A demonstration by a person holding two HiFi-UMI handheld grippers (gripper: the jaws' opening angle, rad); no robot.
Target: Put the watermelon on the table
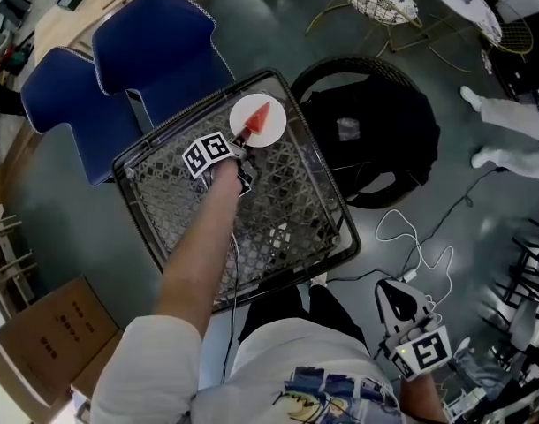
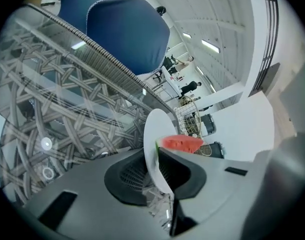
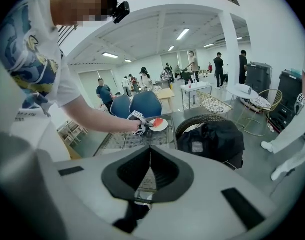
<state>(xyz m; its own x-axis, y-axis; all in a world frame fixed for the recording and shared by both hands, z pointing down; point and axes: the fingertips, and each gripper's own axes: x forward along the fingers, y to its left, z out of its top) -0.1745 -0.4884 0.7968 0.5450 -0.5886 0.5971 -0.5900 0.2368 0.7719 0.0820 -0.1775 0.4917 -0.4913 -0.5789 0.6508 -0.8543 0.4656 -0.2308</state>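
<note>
We judge the plate [image 1: 272, 132] bearing the watermelon [image 1: 256, 118] landed on the tabletop [image 1: 292, 197]; left gripper [image 1: 240, 148] jaws pinch its rim, right gripper [image 3: 150, 151] jaws closed, empty; only release left.

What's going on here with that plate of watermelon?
A person holds a claw tool in each hand. The left claw grips the rim of a white plate carrying a watermelon slice, at the far corner of a woven table. The right claw is shut and empty, low at their side.
</note>
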